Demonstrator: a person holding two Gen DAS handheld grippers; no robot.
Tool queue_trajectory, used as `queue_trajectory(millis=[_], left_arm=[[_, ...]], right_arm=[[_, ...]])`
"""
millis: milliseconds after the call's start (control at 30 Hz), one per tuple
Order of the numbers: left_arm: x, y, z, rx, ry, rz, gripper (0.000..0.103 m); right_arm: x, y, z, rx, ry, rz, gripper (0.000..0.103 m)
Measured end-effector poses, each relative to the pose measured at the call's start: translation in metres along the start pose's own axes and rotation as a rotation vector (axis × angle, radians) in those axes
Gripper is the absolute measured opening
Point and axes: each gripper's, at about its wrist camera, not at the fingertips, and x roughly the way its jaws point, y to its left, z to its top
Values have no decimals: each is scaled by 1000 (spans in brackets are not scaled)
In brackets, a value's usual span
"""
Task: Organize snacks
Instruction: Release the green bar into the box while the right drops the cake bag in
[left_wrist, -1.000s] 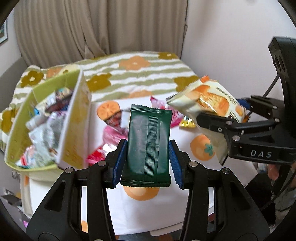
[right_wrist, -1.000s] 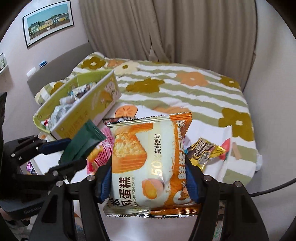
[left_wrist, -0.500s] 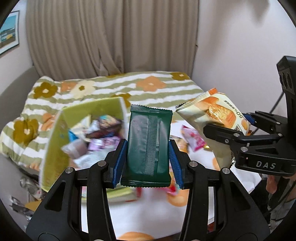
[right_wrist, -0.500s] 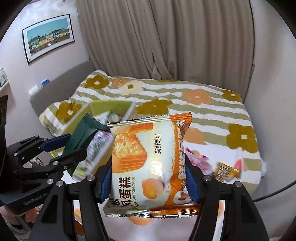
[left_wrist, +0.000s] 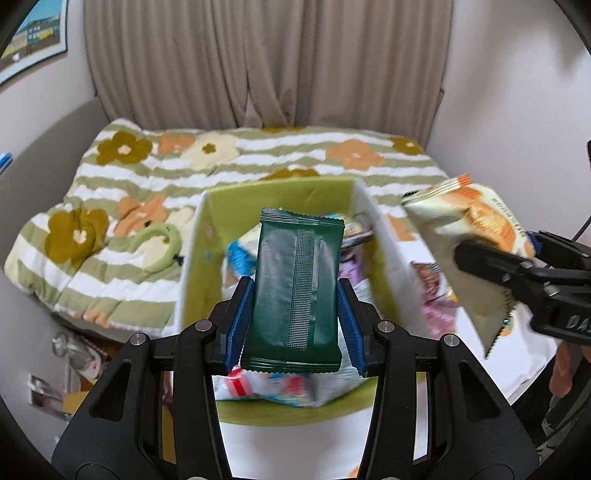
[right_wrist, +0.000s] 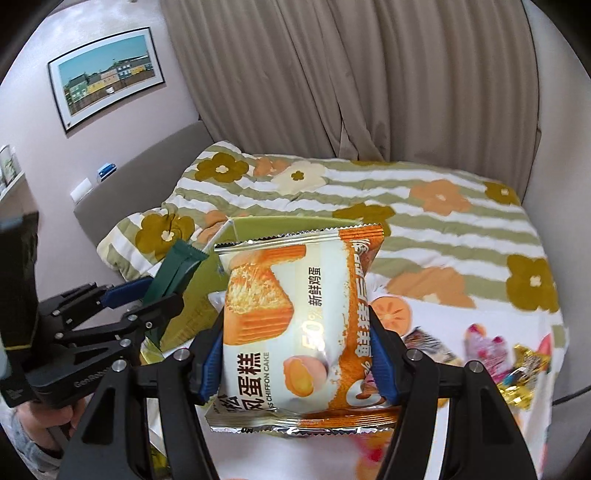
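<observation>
My left gripper (left_wrist: 293, 302) is shut on a dark green snack packet (left_wrist: 297, 291), held upright above the green box (left_wrist: 280, 192) that holds several snacks. My right gripper (right_wrist: 297, 350) is shut on a white and orange chiffon cake packet (right_wrist: 295, 314). In the left wrist view that cake packet (left_wrist: 469, 236) hangs just right of the box's white wall. In the right wrist view the left gripper (right_wrist: 147, 291) with the green packet (right_wrist: 177, 273) sits to the left, over the green box (right_wrist: 258, 227), which the cake packet mostly hides.
Loose snacks (right_wrist: 487, 347) lie on the white cloth with orange fruit prints (right_wrist: 454, 317) to the right. A striped flower blanket (left_wrist: 155, 173) covers the sofa behind. Clutter lies on the floor (left_wrist: 74, 362) left of the table. A hand (right_wrist: 40, 424) holds the left gripper.
Both grippers have swung left with their packets. The green box, first at the left, now lies straight under the left gripper. The loose snacks have slid to the right of both views.
</observation>
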Motion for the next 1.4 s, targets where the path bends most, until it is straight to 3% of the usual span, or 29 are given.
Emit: queue_trajectory(millis=[333,400,433,467,567,700,1100,1133,1167,1233,1400], left_arm=[[54,43,-13,-44,140,-50,44],[59,44,-16,-47,141,-46,74],[60,45,-18,-52,135,-17,101],[57,44,-19,-59,120,-10,103],[51,49,-20,-91,107,-19,103],[52,51,-20,-79,134,26,103],[36,63,-11,-117,93,103,103],[35,64,-12,-122,91,107,103],[33,66,-13,-127,91,113,103],[30,68,-16,-133,91,121,103],[22,72,-29,-163,91,119,103]], right_arm=[[43,21,6,65,70,-21,61],[49,21,8,60,81,-18,61],[53,21,9,58,86,-10,61],[56,20,10,56,89,-6,61],[64,18,13,45,99,8,61],[71,20,13,44,120,32,61],[109,36,34,19,148,90,63],[110,36,34,27,147,103,68],[111,35,34,35,143,114,84],[108,33,33,54,121,140,103],[96,36,26,16,74,128,103]])
